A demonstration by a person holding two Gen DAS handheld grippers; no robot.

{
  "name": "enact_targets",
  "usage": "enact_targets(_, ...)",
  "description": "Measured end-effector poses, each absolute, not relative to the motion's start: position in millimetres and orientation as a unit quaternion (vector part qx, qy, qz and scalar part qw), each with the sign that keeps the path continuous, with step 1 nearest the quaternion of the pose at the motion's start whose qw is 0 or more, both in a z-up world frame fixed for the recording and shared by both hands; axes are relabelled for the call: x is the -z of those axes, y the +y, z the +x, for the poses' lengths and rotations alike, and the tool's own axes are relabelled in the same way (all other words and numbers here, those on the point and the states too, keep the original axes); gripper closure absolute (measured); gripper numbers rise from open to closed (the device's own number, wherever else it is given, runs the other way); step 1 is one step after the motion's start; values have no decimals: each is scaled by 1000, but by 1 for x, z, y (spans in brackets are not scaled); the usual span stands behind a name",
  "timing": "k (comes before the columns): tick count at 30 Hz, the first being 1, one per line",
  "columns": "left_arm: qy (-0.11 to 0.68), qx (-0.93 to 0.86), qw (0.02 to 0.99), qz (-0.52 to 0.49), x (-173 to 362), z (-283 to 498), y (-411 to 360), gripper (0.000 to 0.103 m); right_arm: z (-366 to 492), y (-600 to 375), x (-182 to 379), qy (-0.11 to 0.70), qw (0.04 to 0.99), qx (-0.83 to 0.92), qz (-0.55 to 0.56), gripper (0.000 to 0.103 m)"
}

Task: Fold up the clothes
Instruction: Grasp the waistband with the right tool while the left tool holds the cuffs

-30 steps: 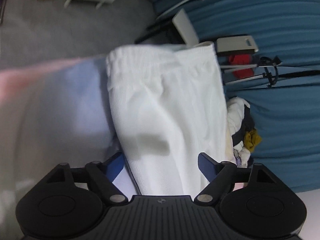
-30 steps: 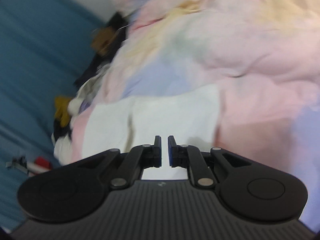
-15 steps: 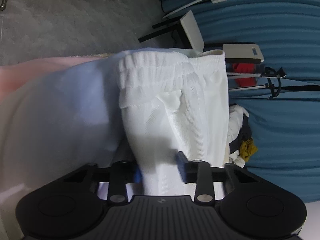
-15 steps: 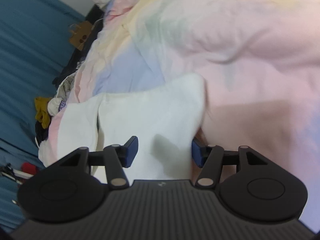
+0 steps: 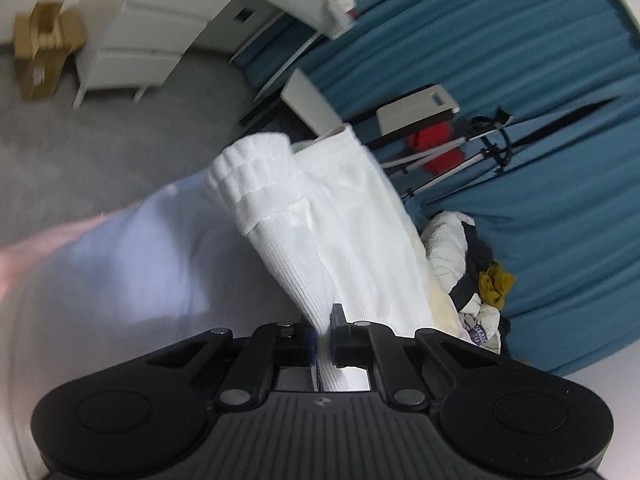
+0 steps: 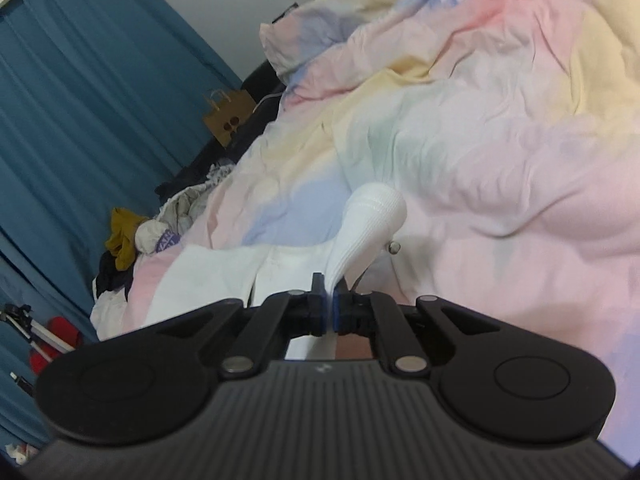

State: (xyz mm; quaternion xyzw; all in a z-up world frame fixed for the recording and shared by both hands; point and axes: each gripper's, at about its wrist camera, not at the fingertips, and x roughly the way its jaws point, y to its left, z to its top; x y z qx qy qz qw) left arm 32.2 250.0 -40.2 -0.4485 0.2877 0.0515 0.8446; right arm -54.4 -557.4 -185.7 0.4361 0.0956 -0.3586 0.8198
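White ribbed shorts (image 5: 340,220) with an elastic waistband lie on a pastel bedspread (image 5: 120,264). My left gripper (image 5: 322,336) is shut on a pinched fold of the white cloth, which rises away from it toward the waistband at the far end. In the right wrist view the same white shorts (image 6: 280,268) spread flat to the left, and my right gripper (image 6: 329,304) is shut on a raised bunch of their fabric (image 6: 372,216) that stands up from the bed.
A heap of other clothes (image 5: 476,268), white, dark and mustard, sits at the bed's edge by the blue curtain (image 5: 540,80). White drawers (image 5: 168,20) and a cardboard box (image 5: 40,52) stand on the grey floor. Rumpled bedding (image 6: 500,120) fills the right side; a paper bag (image 6: 226,116) leans by the curtain.
Both grippers have closed onto the white shorts. The left one went from wide open around the cloth to pinching it and has lifted; the right one opened over the hem, then shut on it.
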Motion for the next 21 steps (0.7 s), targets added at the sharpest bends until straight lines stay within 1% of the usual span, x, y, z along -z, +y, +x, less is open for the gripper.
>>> enact_targets(6,270,-50,844,-460,30,19,248,97,-67,-556,175,75,811,360,455,97)
enact_targets(12,270,-46,829,-488,19,29,263,97,-41,-557,129,69,829,348,431,98)
enact_targets(17,263,-21,834,-484,-18,87,262,97,25,-566,76,59,849,331,408,98)
enact_targets(21,272,-21,835,-478,-37,166,257,97,103,-578,57,71,859,332,384,98)
